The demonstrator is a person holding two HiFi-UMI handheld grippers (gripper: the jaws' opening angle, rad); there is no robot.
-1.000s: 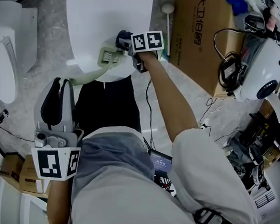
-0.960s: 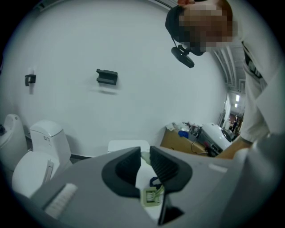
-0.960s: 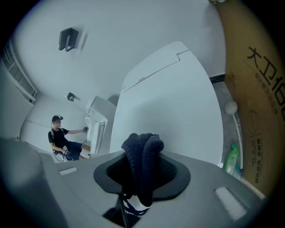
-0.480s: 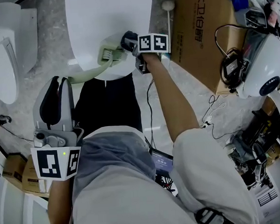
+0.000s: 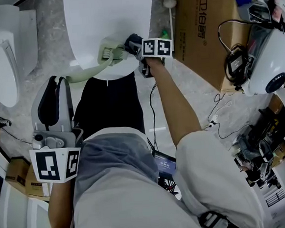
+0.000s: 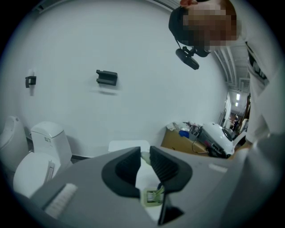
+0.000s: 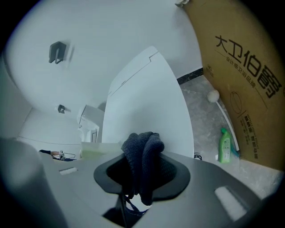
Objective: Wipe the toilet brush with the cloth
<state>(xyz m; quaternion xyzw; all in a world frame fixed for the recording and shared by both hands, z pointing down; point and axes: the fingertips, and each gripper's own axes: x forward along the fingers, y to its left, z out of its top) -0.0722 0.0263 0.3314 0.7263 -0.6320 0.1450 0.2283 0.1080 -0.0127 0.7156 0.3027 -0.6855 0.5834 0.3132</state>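
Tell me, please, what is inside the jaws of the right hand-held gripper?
A dark bunched cloth is clamped in the right hand-held gripper. Its lower part is covered by the jaws. Whether it touches the toilet brush cannot be seen.

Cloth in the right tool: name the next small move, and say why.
Probably rub the cloth along the toilet brush head: the right tool pinches it at that head, while the left tool grips the handle.

head view: steeply down | gripper views: forward, close | shared: white panel point(image 5: 110, 20)
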